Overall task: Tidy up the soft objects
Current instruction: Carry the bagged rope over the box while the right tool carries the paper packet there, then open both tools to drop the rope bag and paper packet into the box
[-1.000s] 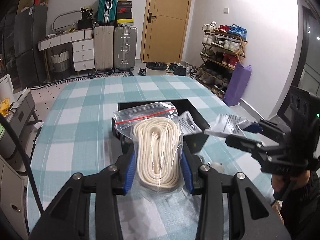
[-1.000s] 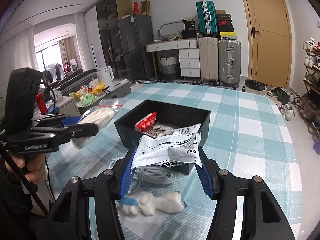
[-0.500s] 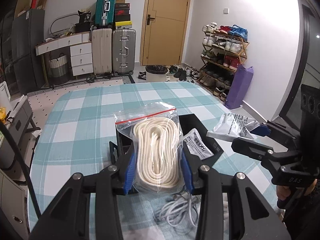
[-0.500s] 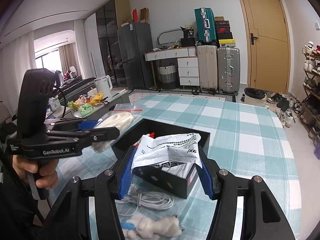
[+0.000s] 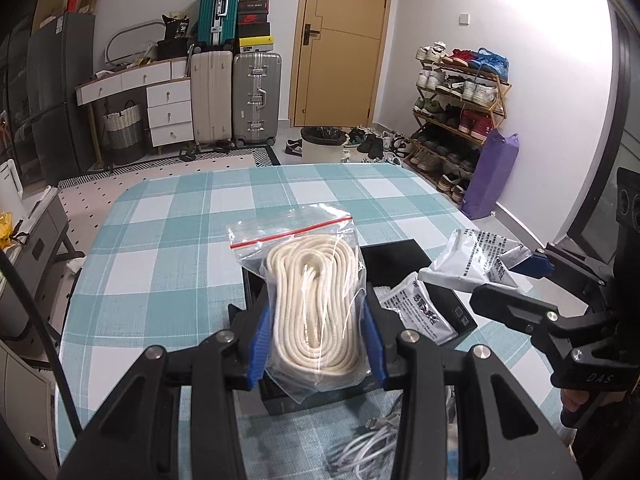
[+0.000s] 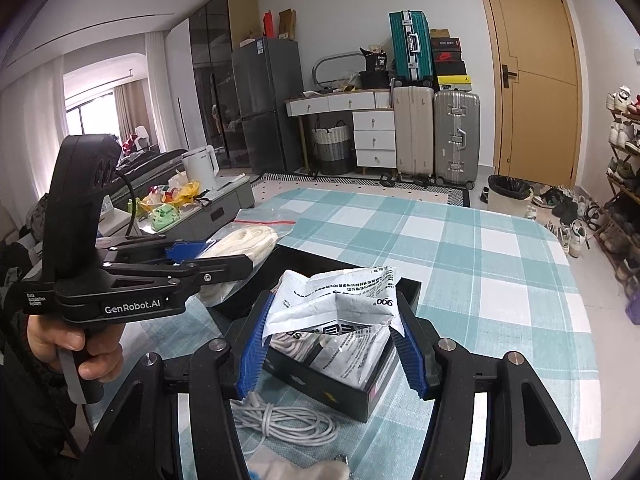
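My left gripper (image 5: pixel 316 344) is shut on a clear zip bag of coiled cream rope (image 5: pixel 316 300), held above the near edge of a black box (image 5: pixel 400 256). My right gripper (image 6: pixel 332 344) is shut on a crumpled white printed packet (image 6: pixel 332 304), held over the same black box (image 6: pixel 360 396). The box holds more white printed packets (image 5: pixel 416 312). Each gripper shows in the other's view: the right gripper (image 5: pixel 520 276) with its packet (image 5: pixel 476 260), the left gripper (image 6: pixel 224 258) with the rope bag (image 6: pixel 244 248).
A coiled grey cable (image 6: pixel 288 424) and a white soft object (image 6: pixel 304 470) lie on the checked tablecloth (image 6: pixel 480 264) in front of the box. Suitcases (image 5: pixel 248 96), a drawer unit, a door and a shoe rack (image 5: pixel 456 108) stand beyond the table.
Both grippers have moved forward and up over the black box with their loads. The box now lies beneath them and the cable shows nearer the bottom edge.
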`<state>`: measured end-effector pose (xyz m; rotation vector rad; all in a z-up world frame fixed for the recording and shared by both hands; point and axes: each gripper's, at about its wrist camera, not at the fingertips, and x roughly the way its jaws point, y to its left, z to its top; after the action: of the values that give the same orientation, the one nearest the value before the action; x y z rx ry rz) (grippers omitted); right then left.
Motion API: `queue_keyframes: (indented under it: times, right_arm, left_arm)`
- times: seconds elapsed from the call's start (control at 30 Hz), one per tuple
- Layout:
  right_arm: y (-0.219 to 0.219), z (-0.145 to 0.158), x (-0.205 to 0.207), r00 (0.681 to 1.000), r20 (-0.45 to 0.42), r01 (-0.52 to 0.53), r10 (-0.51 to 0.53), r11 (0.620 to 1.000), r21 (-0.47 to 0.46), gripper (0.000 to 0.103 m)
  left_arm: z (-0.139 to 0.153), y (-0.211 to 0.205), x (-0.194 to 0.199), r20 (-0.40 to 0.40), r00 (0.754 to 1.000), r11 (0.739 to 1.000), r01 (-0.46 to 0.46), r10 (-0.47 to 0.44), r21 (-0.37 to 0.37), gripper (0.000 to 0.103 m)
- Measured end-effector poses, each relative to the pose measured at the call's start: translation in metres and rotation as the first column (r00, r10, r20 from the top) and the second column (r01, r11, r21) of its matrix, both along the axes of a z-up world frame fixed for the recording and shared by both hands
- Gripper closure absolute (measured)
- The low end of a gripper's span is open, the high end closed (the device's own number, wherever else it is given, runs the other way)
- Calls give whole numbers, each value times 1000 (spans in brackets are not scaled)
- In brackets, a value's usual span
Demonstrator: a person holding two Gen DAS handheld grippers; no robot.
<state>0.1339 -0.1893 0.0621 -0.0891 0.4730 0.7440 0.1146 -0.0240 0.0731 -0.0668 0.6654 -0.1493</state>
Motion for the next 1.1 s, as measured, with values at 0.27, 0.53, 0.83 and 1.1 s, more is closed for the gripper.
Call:
queue_keyframes:
  times: [0.27,0.53,0.83,1.1]
  right_arm:
    - [7,-7,12,1000,-27,6,-6,1000,-11,45]
    - [10,-14,21,999,-48,15,-16,1000,-28,45]
    - [19,-22,32,998,-62,-13,9,998,-67,45]
    - [32,-34,39,998,-54,-30,23,991,-132,45]
  left_arm:
    - [-2,-2,13,-8,1000,1000,8,-8,1,64]
    - [-10,-8,23,-24,999,1000,23,-22,17,64]
    - [-24,-13,32,-52,998,999,42,-41,31,64]
    - [-34,-15,38,-73,996,998,52,-48,46,64]
